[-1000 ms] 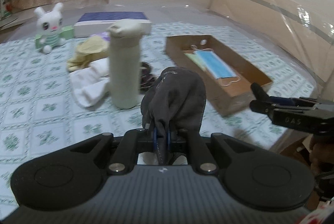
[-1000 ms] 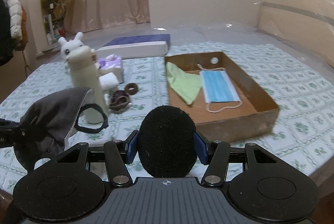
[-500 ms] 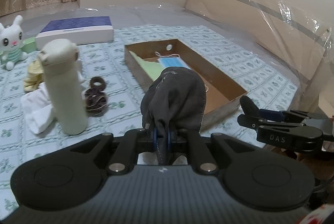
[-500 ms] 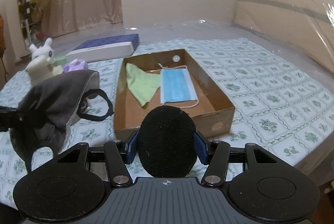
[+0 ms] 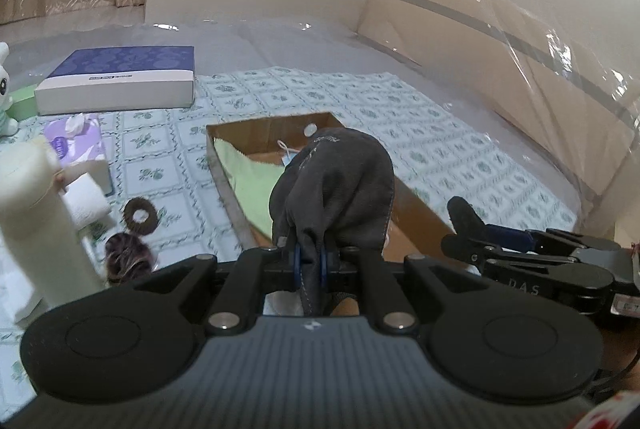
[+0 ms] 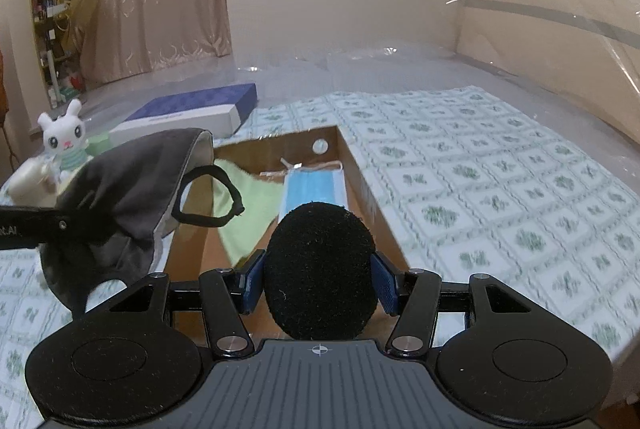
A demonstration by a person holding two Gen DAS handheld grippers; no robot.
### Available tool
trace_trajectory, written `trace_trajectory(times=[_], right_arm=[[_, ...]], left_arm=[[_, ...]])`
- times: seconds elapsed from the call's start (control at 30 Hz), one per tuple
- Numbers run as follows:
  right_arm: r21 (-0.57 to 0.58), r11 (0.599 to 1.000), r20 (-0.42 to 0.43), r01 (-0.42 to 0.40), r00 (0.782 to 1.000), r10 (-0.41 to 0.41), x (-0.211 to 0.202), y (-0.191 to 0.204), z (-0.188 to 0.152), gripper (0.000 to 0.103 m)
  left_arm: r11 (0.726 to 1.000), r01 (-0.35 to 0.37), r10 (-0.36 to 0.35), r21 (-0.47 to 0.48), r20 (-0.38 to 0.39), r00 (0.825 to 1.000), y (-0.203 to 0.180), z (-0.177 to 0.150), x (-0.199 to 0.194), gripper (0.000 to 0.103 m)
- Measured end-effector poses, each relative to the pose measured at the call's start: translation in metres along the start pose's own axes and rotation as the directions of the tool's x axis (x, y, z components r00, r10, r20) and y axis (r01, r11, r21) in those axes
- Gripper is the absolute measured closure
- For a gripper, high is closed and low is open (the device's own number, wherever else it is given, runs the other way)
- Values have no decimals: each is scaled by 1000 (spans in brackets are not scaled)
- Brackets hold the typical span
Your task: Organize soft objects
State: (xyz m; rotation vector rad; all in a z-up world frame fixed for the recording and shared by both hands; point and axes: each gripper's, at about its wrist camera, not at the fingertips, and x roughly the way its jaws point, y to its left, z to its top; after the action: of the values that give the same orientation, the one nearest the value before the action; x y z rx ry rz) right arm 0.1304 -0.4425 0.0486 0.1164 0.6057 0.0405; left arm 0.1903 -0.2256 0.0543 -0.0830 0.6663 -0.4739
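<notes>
Left gripper (image 5: 310, 263): jaws nearly together, clamped on a fold of the dark grey mask (image 5: 334, 189). The mask hangs bunched off the fingertips, in the air, over the near-left part of the cardboard box (image 5: 224, 173); its black ear loop dangles free in the right wrist view.

Right gripper (image 6: 318, 279): jaws about half apart, gripping a round black pad (image 6: 320, 269) by its edges, blue fingers (image 6: 252, 283) pressed on both sides. It sits low over the near end of the same box. In the left wrist view it shows at right, beside the box's near-right corner.

Box lies open on the bed (image 6: 480, 165), which has a green-patterned sheet, long side running away from the near edge. Inside: green cloth (image 6: 248, 213) along the left wall, blue surgical mask (image 6: 314, 187) beside it toward the right wall, far half. Cloth and blue mask touch or overlap slightly.

Left of the box, on the sheet: two dark hair scrunchies (image 5: 138, 215), a cream bottle (image 5: 40, 225) upright near the left edge, a rolled white cloth (image 5: 86, 201) by it, a purple tissue pack (image 5: 78, 145) behind. Toward the far-left corner: flat blue-and-white box (image 5: 120, 79) and a white bunny plush (image 6: 64, 137).

Clear plastic sheeting covers the headboard at right.
</notes>
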Motion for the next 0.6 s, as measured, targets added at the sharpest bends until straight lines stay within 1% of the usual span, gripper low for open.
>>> trace_trajectory(times=[0.2, 0.33, 0.37, 0.4, 0.43, 0.47, 0.5, 0.6], right_arm=[[-4, 1000, 5, -10, 1000, 10, 36, -17, 30, 48], [-17, 1000, -4, -7, 1000, 7, 59, -22, 39, 48], [-20, 1000, -8, -7, 1000, 7, 64, -22, 40, 48], [-21, 1000, -11, -7, 1000, 7, 68, -23, 41, 48], [-19, 1000, -15, -7, 1000, 7, 73, -24, 41, 48], [-14, 1000, -19, -8, 1000, 8, 77, -26, 41, 48], [-6, 1000, -25, -12, 1000, 12, 80, -28, 40, 48], [5, 1000, -39, -19, 999, 19, 88, -30, 36, 48]], left_arm=[[998, -19, 19, -66, 1, 1000, 6, 21, 45, 95], [997, -28, 27, -76, -9, 1000, 5, 29, 73, 94], [997, -33, 33, -76, -10, 999, 5, 30, 79, 92], [996, -40, 39, -77, -12, 999, 4, 31, 85, 86], [996, -44, 43, -81, -15, 999, 5, 32, 90, 83], [996, -42, 41, -83, -17, 999, 6, 32, 94, 76], [996, -45, 44, -80, -16, 999, 6, 32, 96, 74], [996, -79, 79, -44, -5, 997, 8, 27, 93, 74]])
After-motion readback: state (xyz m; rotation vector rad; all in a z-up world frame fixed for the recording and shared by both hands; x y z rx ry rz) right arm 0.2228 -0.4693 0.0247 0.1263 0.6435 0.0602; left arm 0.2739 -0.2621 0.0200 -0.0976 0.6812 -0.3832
